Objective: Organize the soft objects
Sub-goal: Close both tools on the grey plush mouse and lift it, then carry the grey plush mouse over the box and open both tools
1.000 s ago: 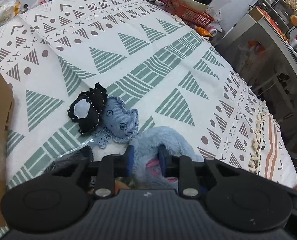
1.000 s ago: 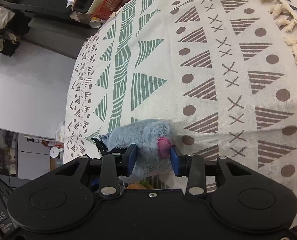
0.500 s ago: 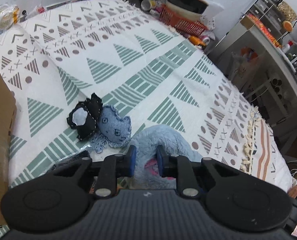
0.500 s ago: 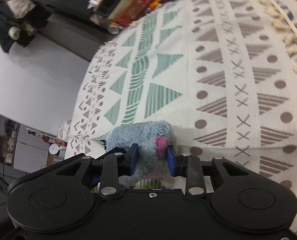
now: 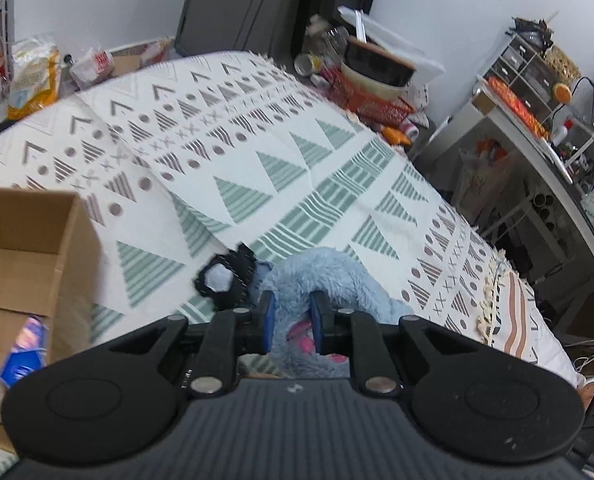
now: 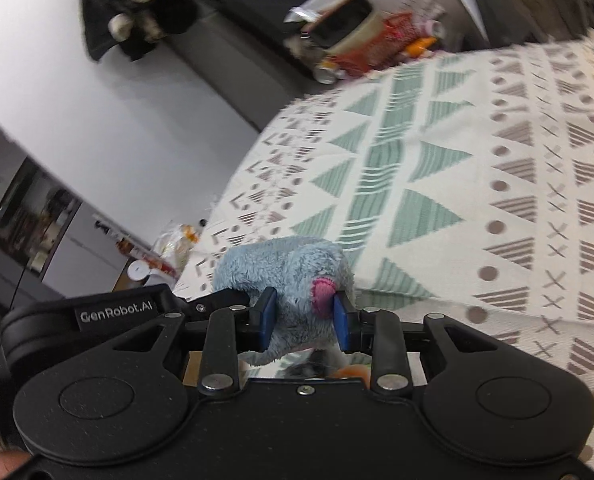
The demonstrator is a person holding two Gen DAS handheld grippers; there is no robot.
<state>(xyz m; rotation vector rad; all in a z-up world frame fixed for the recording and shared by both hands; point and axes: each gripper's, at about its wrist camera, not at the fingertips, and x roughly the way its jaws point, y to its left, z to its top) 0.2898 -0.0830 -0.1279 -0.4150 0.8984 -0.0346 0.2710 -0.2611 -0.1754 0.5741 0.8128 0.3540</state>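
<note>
A fluffy blue plush toy with pink patches hangs above the patterned cloth. My left gripper is shut on one part of it. My right gripper is shut on another part of the blue plush toy, beside a pink ear. In the right wrist view the other gripper's black body shows at the left. A small black soft piece with a white centre lies on the cloth just left of the plush; the denim toy beside it is mostly hidden.
An open cardboard box stands at the left with a blue packet inside. A red basket with bowls sits at the cloth's far edge. A metal shelf unit stands to the right. The cloth's fringed edge lies right.
Both grippers have risen with the blue plush, lifting it off the cloth. The box has come into fuller view at the left, and more of the room shows.
</note>
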